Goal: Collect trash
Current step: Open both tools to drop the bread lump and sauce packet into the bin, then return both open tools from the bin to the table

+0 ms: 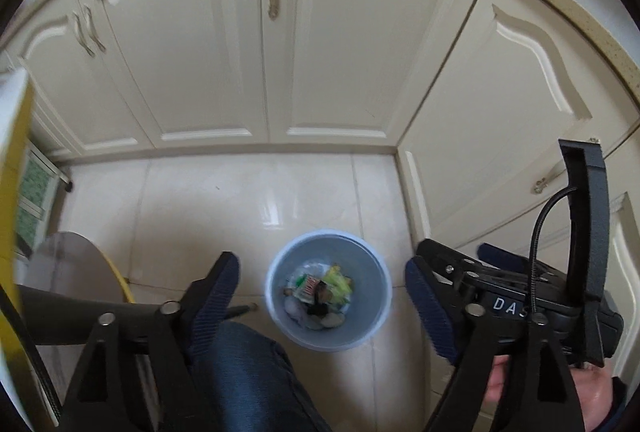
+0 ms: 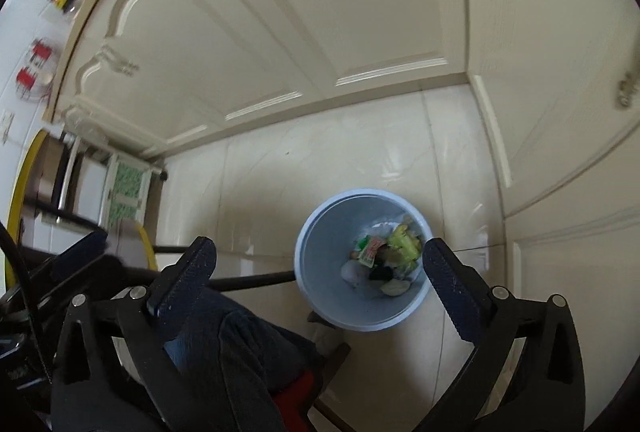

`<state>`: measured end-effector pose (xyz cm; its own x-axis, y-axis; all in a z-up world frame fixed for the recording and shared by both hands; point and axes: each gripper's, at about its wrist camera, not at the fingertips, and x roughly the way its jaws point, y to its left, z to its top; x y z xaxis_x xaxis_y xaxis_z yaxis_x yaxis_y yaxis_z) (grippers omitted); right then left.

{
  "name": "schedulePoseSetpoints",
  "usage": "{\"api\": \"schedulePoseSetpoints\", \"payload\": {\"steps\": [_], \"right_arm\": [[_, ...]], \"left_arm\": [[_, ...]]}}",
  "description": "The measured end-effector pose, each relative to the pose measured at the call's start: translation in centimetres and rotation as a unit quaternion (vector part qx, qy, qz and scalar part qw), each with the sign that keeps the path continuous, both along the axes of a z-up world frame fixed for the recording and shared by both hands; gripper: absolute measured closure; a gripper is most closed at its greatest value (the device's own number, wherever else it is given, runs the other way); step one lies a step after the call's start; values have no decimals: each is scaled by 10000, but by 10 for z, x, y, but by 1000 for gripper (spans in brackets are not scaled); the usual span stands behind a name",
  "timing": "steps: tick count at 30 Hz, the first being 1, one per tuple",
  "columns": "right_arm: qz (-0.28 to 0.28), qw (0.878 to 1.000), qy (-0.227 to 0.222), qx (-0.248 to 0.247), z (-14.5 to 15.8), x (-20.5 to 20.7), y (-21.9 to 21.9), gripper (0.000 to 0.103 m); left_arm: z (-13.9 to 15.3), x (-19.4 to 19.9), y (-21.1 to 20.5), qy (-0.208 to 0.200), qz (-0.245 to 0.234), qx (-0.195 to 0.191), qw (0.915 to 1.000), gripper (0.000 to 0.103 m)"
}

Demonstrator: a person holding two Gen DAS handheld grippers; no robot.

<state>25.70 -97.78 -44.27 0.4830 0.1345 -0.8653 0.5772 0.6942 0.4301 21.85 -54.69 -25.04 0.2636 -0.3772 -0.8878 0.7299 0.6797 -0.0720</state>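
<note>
The trash [image 1: 318, 292] lies in a loose pile at the bottom of the bin [image 1: 276, 296], a round pale-blue container standing upright on the tiled floor [image 1: 248, 200] near the corner of the cream cabinets [image 1: 192, 52]. Wrappers in green, yellow and red are visible; individual items cannot be separated further.

Left gripper [image 1: 322, 306]: jaws wide apart, nothing between the pads. In its view the bin sits between the two fingers, directly below and ahead.

Right gripper [image 2: 318, 282]: jaws wide apart, nothing held. In its view the bin sits toward the right-hand finger [image 2: 452, 284], which overlaps the rim.

Both tools point steeply downward into the bin mouth. The bin opening faces straight up, so its axis runs roughly along the line of approach. Neither hand is clearly nearer.

Judgement: both loads appear deposited; any further pickup lies away from the bin. A person's knee [image 1: 248, 372] is just beside the bin.
</note>
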Motion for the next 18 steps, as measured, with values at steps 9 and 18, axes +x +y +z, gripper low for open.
{"api": "schedulePoseSetpoints", "payload": {"steps": [9,18], "right_arm": [[-149,9993,9,-333,30,-3,5,0],[-146,9967,-392,-699,91,-4,24,0]], "left_arm": [[41,-26,19,-174,150,-467,9986,6],[95,-50,79,-531,106,-1058,9929,6]]}}
